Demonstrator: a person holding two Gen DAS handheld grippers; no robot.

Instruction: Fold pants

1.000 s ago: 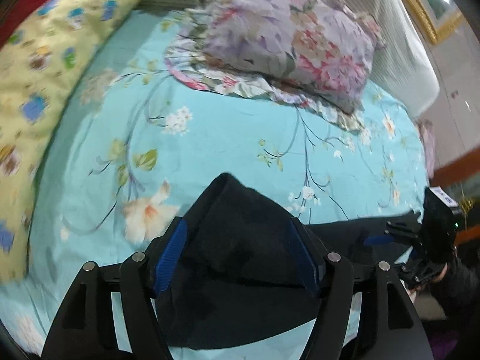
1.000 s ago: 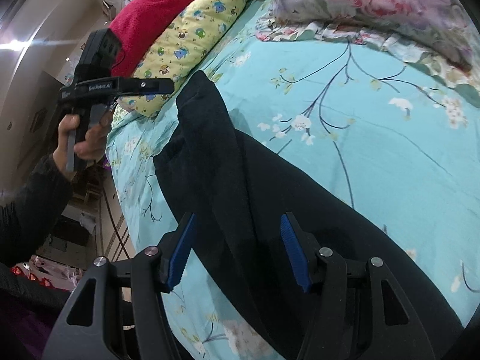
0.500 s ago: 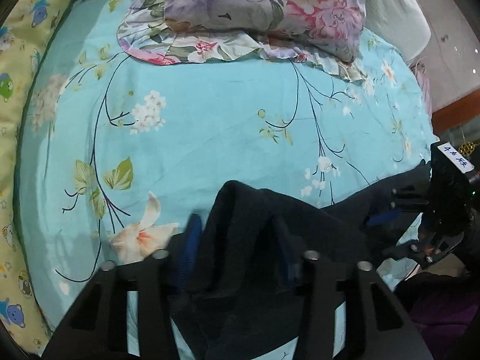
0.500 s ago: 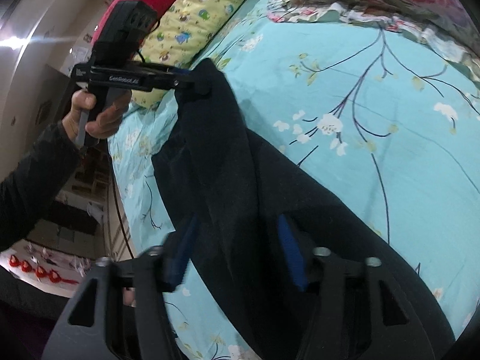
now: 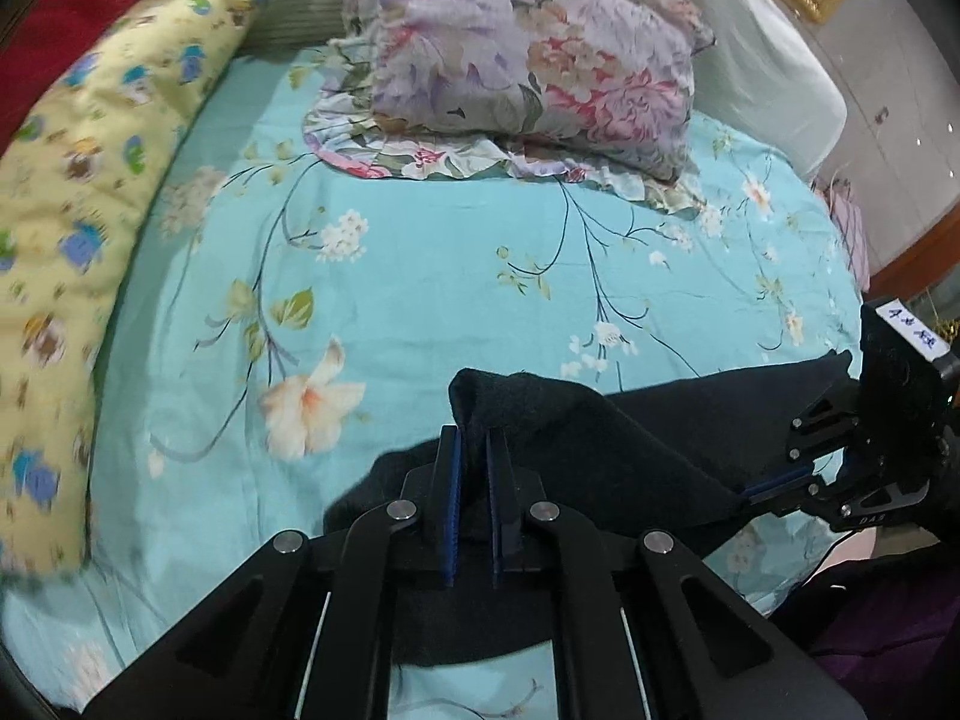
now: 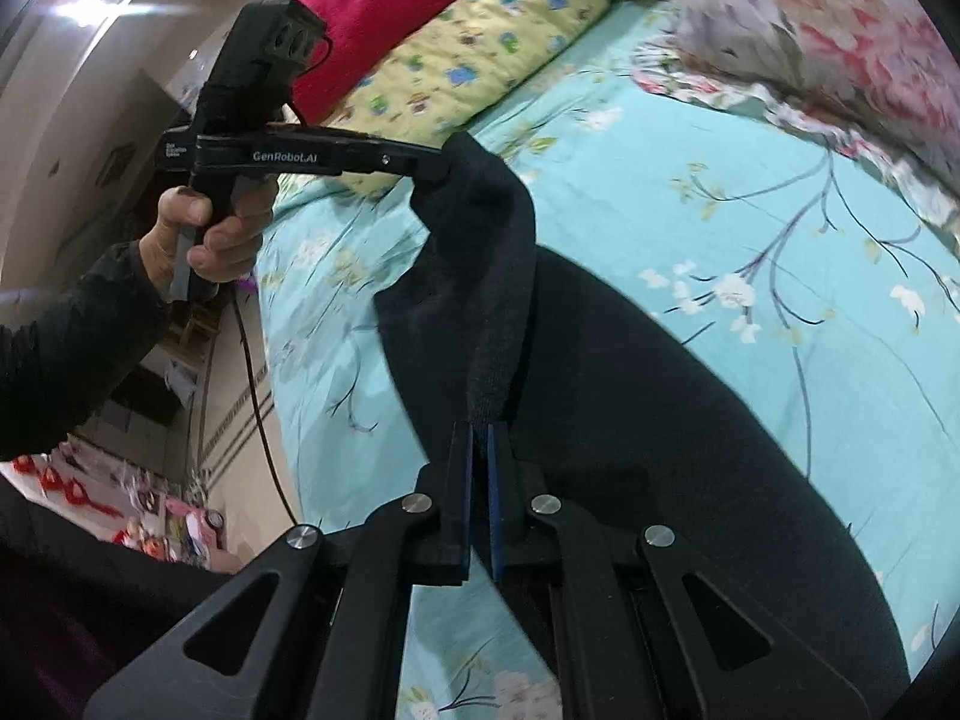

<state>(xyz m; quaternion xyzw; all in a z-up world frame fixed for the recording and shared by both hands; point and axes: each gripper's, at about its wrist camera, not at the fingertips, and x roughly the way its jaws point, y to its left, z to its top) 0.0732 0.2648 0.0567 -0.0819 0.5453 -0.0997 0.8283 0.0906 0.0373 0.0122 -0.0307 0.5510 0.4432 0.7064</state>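
Note:
Dark pants [image 6: 648, 396] lie across a turquoise flowered bed sheet [image 5: 420, 276]. My left gripper [image 5: 472, 441] is shut on one corner of the pants [image 5: 540, 420], which stands up in a raised fold between its blue pads. My right gripper [image 6: 480, 438] is shut on the other corner of the same edge, and the cloth stretches up from it to the left gripper [image 6: 429, 171], held in a person's hand [image 6: 204, 234]. In the left wrist view the right gripper [image 5: 774, 483] pinches the cloth at the far right.
A flowered purple pillow [image 5: 540, 72] lies at the head of the bed, on a frilled floral pillowcase. A yellow printed bolster [image 5: 72, 198] runs along the left side, with a red blanket [image 6: 396, 6] behind it. The bed's edge and the room floor [image 6: 198, 432] lie by the person's sleeve.
Both grippers have closed from wide open onto the edge of the pants. The pinched corners now stand lifted off the sheet, and the cloth is drawn taut between them.

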